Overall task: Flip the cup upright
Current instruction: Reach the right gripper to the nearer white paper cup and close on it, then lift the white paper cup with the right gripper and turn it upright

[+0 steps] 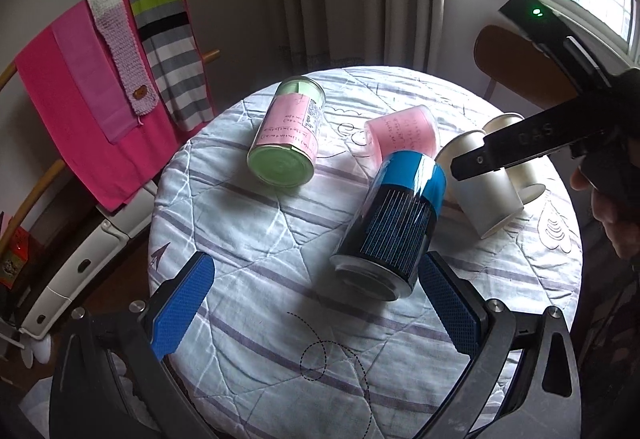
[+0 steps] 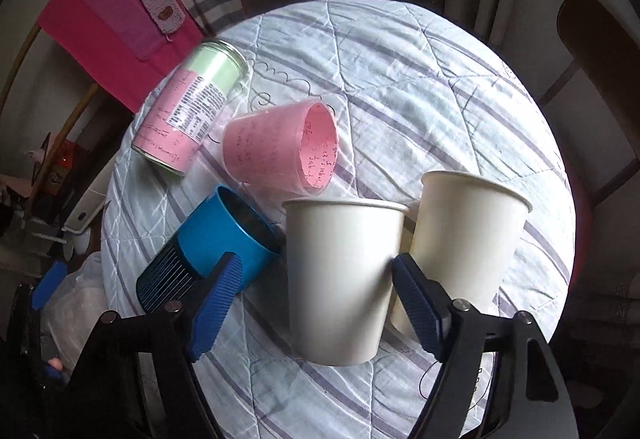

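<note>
A blue and black cup (image 1: 394,223) lies on its side on the round table; it also shows in the right wrist view (image 2: 218,245). A pink cup (image 2: 280,149) lies on its side behind it. Two white paper cups (image 2: 344,279) (image 2: 466,235) lie on the table on their sides, rims pointing away from me. My left gripper (image 1: 316,281) is open, its right finger beside the blue cup's base. My right gripper (image 2: 316,279) is open around the nearer white cup, its right pad (image 2: 416,303) against the cup wall, the left pad apart from it.
A green can with a pink label (image 1: 290,133) lies at the table's far left. A quilted striped cloth (image 1: 280,339) covers the table. A rack with pink and striped towels (image 1: 100,79) stands at left, a wooden chair (image 1: 520,63) behind right.
</note>
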Available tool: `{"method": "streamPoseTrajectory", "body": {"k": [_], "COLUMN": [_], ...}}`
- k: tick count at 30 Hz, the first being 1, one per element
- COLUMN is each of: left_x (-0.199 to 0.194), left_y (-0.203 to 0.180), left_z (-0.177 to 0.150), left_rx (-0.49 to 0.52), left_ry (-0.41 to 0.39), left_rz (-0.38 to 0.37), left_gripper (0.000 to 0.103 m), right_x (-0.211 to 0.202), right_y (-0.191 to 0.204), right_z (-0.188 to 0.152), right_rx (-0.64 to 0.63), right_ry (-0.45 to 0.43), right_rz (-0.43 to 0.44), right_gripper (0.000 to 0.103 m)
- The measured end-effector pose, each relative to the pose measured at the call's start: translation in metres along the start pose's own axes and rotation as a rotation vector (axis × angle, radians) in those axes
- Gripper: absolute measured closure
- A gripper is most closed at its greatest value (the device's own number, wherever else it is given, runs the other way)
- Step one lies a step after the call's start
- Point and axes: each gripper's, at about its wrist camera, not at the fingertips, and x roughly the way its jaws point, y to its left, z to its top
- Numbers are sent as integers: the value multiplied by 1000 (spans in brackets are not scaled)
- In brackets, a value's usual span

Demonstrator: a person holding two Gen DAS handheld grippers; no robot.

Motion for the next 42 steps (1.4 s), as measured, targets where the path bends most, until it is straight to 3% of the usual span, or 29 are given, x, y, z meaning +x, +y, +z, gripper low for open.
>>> {"method": "streamPoseTrajectory", "body": {"k": [5, 15, 33, 39, 42], "left_x": [1, -11, -36, -40, -41], "left_y": [2, 6, 4, 3, 0], "left_z": [-5, -15, -34, -40, -42], "left_rx": [5, 4, 4, 5, 10], "left_ry": [12, 9, 0, -1, 4], "left_rz": [5, 3, -1, -3, -3], "left_gripper": [0, 0, 0, 0, 0], "right_x": [14, -2, -7, -19, -17], "right_y": [-4, 4, -1, -3, 4], "right_z": [4, -21, -76, -94, -103], "right_rx": [2, 45, 141, 189, 195], "right_ry": [46, 43, 125, 24, 36], "right_rz": [-29, 9, 95, 155, 173], "right_gripper": [38, 39, 39, 39, 39]}}
